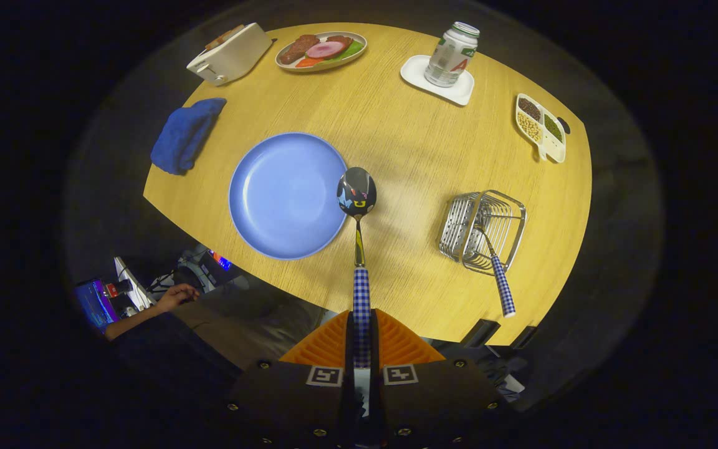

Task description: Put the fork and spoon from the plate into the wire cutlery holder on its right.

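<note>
Gripper view: tongs (362,340) closed on the blue-and-white checked handle of a polished metal spoon (357,193), both fingers pressing it. Spoon is held up off the round wooden tabletop (409,143), bowl beyond the fingers, showing over the right rim of the round blue plate (281,193). Plate carries no cutlery. Wire cutlery holder (482,229) sits right of the plate, well apart from it. Fork with matching checked handle (497,274) is already in the holder, handle sticking out towards the near table edge. Far side: blue folded cloth (186,134), white toaster (229,55), oval plate of food (321,50), clear lidded jar (452,55) on a white square tray (415,72), white sectioned dish of beans (541,128). A person's hand (175,296) rests below the table edge.
</note>
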The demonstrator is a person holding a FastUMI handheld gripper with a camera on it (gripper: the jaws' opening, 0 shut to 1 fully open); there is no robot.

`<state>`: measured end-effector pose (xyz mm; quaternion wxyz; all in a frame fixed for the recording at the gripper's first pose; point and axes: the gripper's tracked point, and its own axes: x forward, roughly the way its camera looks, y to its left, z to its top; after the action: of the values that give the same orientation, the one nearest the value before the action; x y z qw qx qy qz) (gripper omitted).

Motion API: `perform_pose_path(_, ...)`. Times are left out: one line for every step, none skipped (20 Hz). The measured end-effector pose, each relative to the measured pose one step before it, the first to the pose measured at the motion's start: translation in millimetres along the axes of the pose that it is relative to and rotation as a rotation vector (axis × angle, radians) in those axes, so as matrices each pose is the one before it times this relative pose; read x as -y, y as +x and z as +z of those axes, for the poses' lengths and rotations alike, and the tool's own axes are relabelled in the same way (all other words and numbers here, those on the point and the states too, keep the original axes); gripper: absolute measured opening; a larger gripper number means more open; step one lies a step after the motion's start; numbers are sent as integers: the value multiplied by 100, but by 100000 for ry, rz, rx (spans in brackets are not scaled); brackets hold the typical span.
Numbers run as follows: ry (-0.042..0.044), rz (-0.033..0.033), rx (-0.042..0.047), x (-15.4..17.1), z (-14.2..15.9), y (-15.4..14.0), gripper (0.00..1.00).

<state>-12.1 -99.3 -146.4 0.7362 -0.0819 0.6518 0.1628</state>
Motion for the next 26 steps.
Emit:
perform_pose_path(350, -393, 631, 467, -7, -333, 9)
perform_pose_path(618, -507, -92, 509, -310, -192, 9)
perform_pose_path(416, 213, -190, 443, -208, -218, 9)
perform_pose_path(677, 549, -372, 303, -302, 5, 9)
perform_pose_path(1049, 154, -357, 519, -355, -338, 9)
perform_pose_path(597, -547, 102, 543, -226, 91, 9)
perform_pose_path(1341, -607, 143, 770, -222, -230, 9)
perform_pose_path(1837, 50, 478, 587, -196, -238, 9)
perform_pose_path(2467, 389, 736, 647, -76, -278, 9)
perform_pose_path(2362, 257, 552, 654, -120, -285, 9)
perform_pose_path(1854, -149, 220, 713, -76, -233, 9)
perform_pose_path(1828, -392, 160, 744, -113, -128, 9)
perform_pose_path(1439, -196, -470, 699, -156, -77, 9)
perform_pose_path(1164, -73, -765, 513, -206, -84, 9)
perform_pose_path(1096, -548, -1036, 653, -147, -44, 9)
perform_pose_path(1004, -132, -1076, 524, -156, 158, 9)
perform_pose_path(1242, 316, -1719, 484, 0, 239, 9)
perform_pose_path(1583, 247, -1739, 401, -6, 162, 9)
perform_pose_path(918, -494, -1570, 414, 176, 188, 9)
perform_pose_path(567, -1013, -1079, 491, 369, 379, 9)
perform_pose_path(491, -453, -871, 310, 409, 275, 9)
perform_pose_path(615, 76, -527, 73, 155, 233, 9)
perform_pose_path(-26, 462, -701, -15, 306, 185, 9)
perform_pose_path(203, 339, -873, 98, 562, 83, 9)
perform_pose_path(138, -219, -1101, -57, 290, 274, 9)
perform_pose_path(-303, -877, -1557, 110, 205, 406, 9)
